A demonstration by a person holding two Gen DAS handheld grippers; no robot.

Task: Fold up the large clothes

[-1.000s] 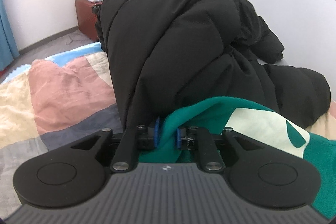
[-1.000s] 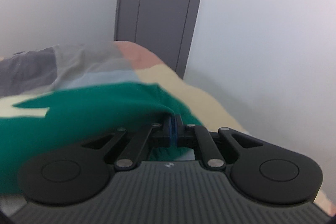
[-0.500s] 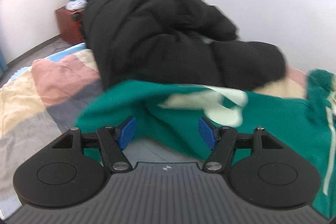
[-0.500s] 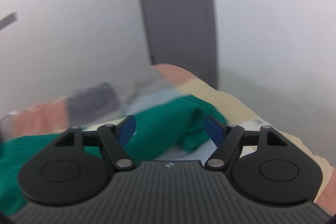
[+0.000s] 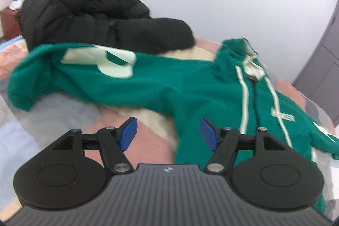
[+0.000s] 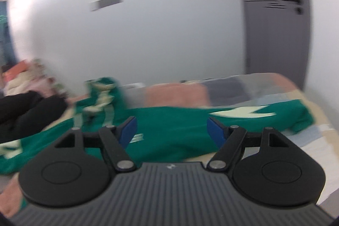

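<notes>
A green zip hoodie (image 5: pixel 190 86) with pale stripes and pale patches lies spread face up on the patchwork bed cover (image 5: pixel 53 118). One sleeve stretches to the left, its cuff near the cover's left side. My left gripper (image 5: pixel 168 133) hovers open above the cover and the hoodie's lower body, holding nothing. In the right wrist view the hoodie (image 6: pixel 169 122) runs across the bed, its other sleeve (image 6: pixel 275 113) reaching right. My right gripper (image 6: pixel 171 130) is open above it, pads clear of the cloth. That view is motion-blurred.
A black puffer coat (image 5: pixel 95 16) is heaped on the bed behind the hoodie's left sleeve, against the white wall. More clothes and a red box (image 5: pixel 9 23) stand beyond it. A grey door (image 6: pixel 275 24) stands past the bed's far right end.
Both grippers let go of the green hoodie, opened wide and drew back and up. The hoodie now lies spread on the bed with its sleeves out.
</notes>
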